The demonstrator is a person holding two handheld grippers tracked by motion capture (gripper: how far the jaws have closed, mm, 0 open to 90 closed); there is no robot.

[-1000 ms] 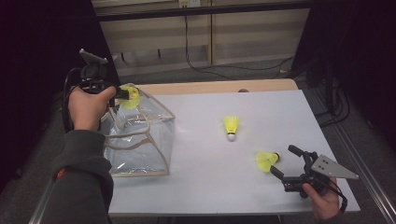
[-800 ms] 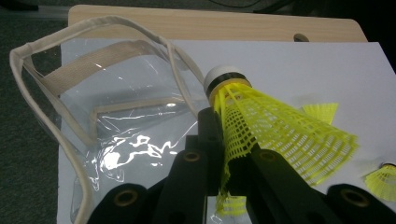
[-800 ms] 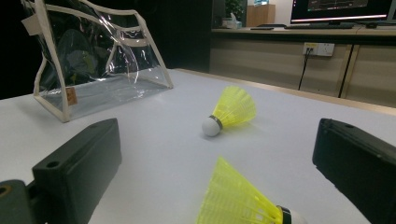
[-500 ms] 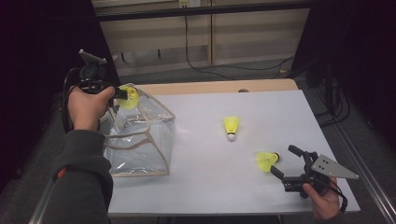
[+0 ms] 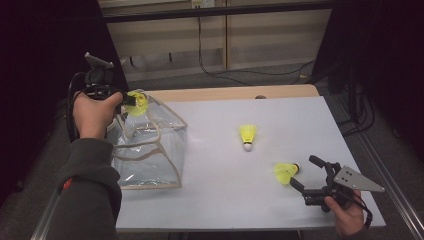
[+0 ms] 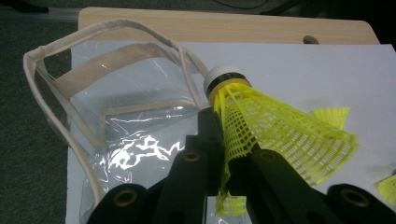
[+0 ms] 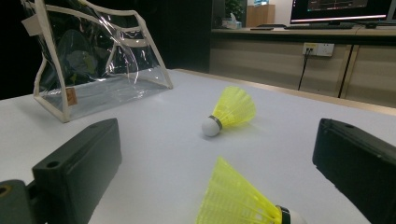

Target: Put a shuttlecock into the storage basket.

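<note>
White table (image 5: 215,200), clear bag (image 5: 150,150), two shuttlecocks (image 5: 247,136)

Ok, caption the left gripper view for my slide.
Left tool clamps a yellow shuttlecock by its skirt above the clear bag.

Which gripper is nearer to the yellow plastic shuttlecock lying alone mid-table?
Right. The right gripper sits open, just beyond a second shuttlecock from the yellow plastic shuttlecock; the left gripper is far across, above the clear bag.

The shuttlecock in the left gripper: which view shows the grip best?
The left gripper view: the left gripper pinches the shuttlecock by its yellow skirt. The high view gives a small yellow patch above the clear bag; the right gripper view doesn't help.
</note>
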